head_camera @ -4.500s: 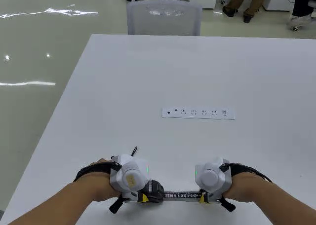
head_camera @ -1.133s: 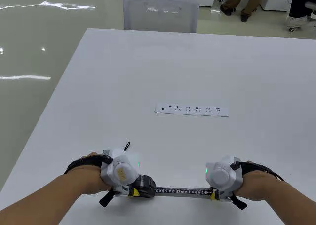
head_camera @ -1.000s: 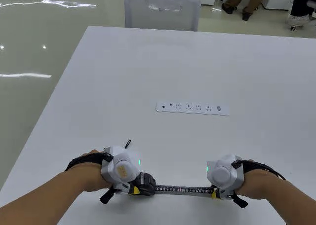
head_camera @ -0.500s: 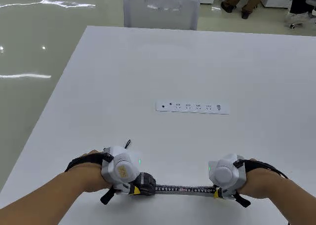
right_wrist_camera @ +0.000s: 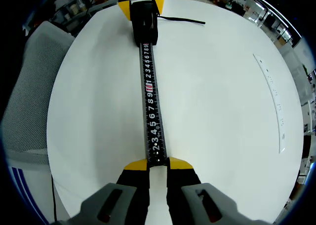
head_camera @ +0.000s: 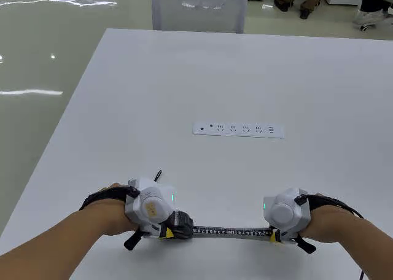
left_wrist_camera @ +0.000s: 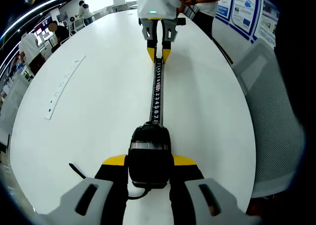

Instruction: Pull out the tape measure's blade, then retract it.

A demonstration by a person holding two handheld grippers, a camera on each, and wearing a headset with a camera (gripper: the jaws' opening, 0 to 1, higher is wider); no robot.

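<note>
A black tape measure case (head_camera: pixel 179 225) rests near the table's front edge, and my left gripper (head_camera: pixel 167 232) is shut on it; the left gripper view has the case (left_wrist_camera: pixel 149 155) between the yellow-tipped jaws. The numbered blade (head_camera: pixel 232 232) runs right from the case to my right gripper (head_camera: pixel 274 235), which is shut on the blade's end (right_wrist_camera: pixel 157 162). In the right gripper view the blade (right_wrist_camera: pixel 150 101) stretches flat over the table to the case (right_wrist_camera: pixel 144 20). In the left gripper view the blade (left_wrist_camera: pixel 156 89) leads to the right gripper (left_wrist_camera: pixel 158 53).
A white power strip (head_camera: pixel 238 129) lies flat mid-table beyond the grippers. The white table (head_camera: pixel 184 83) stretches far ahead; a grey mesh chair (head_camera: pixel 198 8) stands at its far edge. A thin black strap (head_camera: pixel 157 174) trails from the case. People stand in the background.
The right gripper has moved right with the blade end, so more blade is out than before. The left gripper and case have held their place.
</note>
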